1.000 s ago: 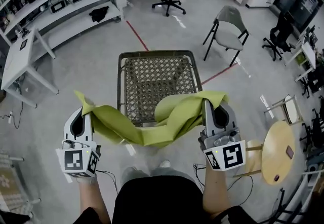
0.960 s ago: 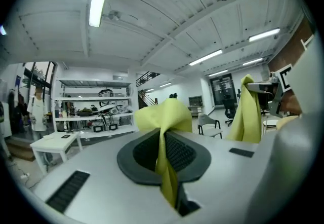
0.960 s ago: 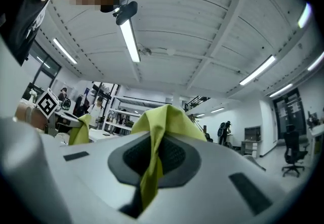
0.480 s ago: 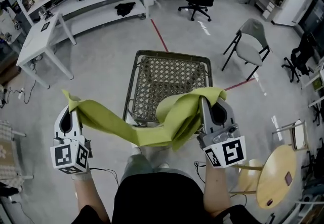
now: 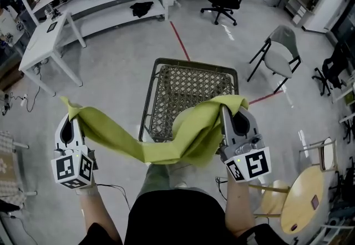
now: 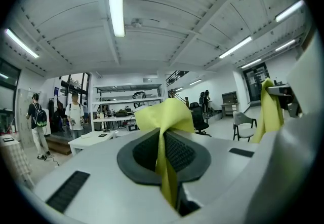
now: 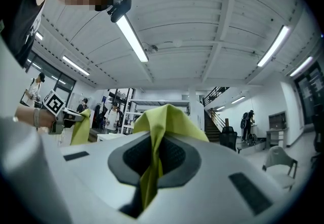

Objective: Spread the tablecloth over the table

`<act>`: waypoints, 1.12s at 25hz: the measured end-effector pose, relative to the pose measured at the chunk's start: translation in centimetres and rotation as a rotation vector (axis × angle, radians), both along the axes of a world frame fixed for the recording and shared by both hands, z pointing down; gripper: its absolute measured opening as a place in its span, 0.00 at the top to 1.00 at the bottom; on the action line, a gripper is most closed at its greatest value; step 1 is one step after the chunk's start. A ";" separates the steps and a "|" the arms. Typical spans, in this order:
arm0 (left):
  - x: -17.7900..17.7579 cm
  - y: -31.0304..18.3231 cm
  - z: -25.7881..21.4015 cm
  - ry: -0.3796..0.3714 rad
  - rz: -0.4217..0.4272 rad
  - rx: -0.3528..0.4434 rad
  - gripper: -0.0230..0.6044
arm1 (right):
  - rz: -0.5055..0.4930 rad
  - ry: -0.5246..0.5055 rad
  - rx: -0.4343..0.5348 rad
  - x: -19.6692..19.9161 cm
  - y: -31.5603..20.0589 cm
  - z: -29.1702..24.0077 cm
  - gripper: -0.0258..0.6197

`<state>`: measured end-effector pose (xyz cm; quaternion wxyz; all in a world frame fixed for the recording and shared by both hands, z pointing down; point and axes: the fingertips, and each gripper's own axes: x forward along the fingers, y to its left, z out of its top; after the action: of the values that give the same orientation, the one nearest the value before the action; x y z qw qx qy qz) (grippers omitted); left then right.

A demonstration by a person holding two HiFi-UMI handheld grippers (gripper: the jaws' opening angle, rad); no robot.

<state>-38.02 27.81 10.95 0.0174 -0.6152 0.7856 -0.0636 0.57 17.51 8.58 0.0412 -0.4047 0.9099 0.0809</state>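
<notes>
Left gripper (image 5: 69,122), near-left of the table (image 5: 195,64), and right gripper (image 5: 230,115), at its near-right corner, are each clamped on a tablecloth (image 5: 138,147) corner. The cloth sags between them, its right part overlapping the table's near edge.

the yellow-green tablecloth (image 5: 166,147) hangs in the air as a bunched, twisted band. one end is pinched in the left gripper (image 5: 67,117), the other in the right gripper (image 5: 228,111). its middle sags (doubled over itself toward the right end) above the near edge of the table (image 5: 194,64), whose dark-framed lattice top lies uncovered.
</notes>
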 end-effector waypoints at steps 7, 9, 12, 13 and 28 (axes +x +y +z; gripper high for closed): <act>-4.0 -5.6 0.6 0.024 -0.004 -0.005 0.94 | 0.014 0.035 -0.024 -3.9 -5.1 1.2 0.94; -5.2 -7.5 0.6 0.034 0.002 0.000 0.94 | 0.026 0.040 -0.030 -4.8 -6.7 1.3 0.94; -6.7 -10.4 0.5 0.039 0.013 0.004 0.94 | 0.045 0.041 -0.041 -6.0 -9.1 1.5 0.94; -7.3 -11.4 0.4 0.041 0.017 0.007 0.94 | 0.050 0.042 -0.044 -6.4 -9.8 1.5 0.94; -11.9 -26.4 0.3 0.071 0.168 0.047 0.94 | 0.230 0.069 -0.046 -9.6 -20.7 1.4 0.94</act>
<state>-49.93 1.38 11.21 0.0090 -0.6802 0.7327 -0.0217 -8.99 -3.18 10.01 -0.0088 -0.5041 0.8601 0.0779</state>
